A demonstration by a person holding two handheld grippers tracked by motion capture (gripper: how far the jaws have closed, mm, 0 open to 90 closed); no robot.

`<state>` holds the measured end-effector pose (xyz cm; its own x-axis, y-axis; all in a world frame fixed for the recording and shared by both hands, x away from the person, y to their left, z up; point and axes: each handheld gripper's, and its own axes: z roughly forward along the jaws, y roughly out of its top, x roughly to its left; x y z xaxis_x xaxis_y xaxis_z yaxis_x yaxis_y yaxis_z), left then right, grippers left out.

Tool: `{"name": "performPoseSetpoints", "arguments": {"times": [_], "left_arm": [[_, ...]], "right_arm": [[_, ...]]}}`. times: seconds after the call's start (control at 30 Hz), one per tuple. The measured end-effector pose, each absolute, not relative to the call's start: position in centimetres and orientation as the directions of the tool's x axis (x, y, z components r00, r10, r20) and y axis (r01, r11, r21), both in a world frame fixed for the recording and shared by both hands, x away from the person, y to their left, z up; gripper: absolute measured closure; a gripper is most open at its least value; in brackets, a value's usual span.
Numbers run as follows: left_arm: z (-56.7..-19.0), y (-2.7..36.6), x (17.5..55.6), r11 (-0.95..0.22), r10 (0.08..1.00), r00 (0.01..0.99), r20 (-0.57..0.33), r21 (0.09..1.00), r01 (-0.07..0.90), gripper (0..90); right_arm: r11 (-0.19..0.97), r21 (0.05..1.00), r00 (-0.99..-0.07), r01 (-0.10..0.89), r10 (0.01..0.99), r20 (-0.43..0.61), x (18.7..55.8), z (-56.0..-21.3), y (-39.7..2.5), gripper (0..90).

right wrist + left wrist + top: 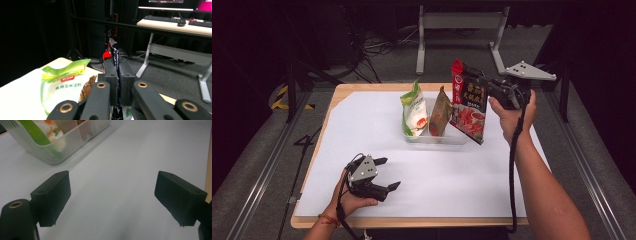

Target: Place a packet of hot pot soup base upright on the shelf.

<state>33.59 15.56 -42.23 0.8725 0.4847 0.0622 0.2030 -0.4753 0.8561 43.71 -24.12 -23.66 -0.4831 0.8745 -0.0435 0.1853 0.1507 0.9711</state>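
Note:
My right gripper (486, 83) is shut on the top edge of a red and black snack bag (468, 102), which hangs tilted over the right end of a clear plastic tub (437, 138). In the right gripper view the bag's thin edge (115, 58) is pinched between the jaws of the right gripper (118, 82). A green and white bag (413, 109) and a brown bag (440, 113) stand upright in the tub. My left gripper (388, 174) rests open near the table's front left, nothing between its jaws. The left gripper (111, 195) faces the tub (72, 143).
A white sheet (362, 130) covers the wooden table (337, 95). A grey metal frame (457, 22) and cables lie on the floor beyond the far edge. A desk with keyboards (175, 22) stands behind in the right gripper view.

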Motion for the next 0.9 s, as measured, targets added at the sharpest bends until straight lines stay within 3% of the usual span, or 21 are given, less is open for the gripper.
{"name": "performPoseSetpoints", "arguments": {"times": [0.9], "left_arm": [[-42.2, 15.8, 33.8, -0.468, 0.472, 0.880, 0.054, 0.861, 0.198, 14.4]], "right_arm": [[0.089, 0.978, -0.439, 0.189, 0.899, 0.003, 48.9, -27.2, -21.8, 87.2]]}}
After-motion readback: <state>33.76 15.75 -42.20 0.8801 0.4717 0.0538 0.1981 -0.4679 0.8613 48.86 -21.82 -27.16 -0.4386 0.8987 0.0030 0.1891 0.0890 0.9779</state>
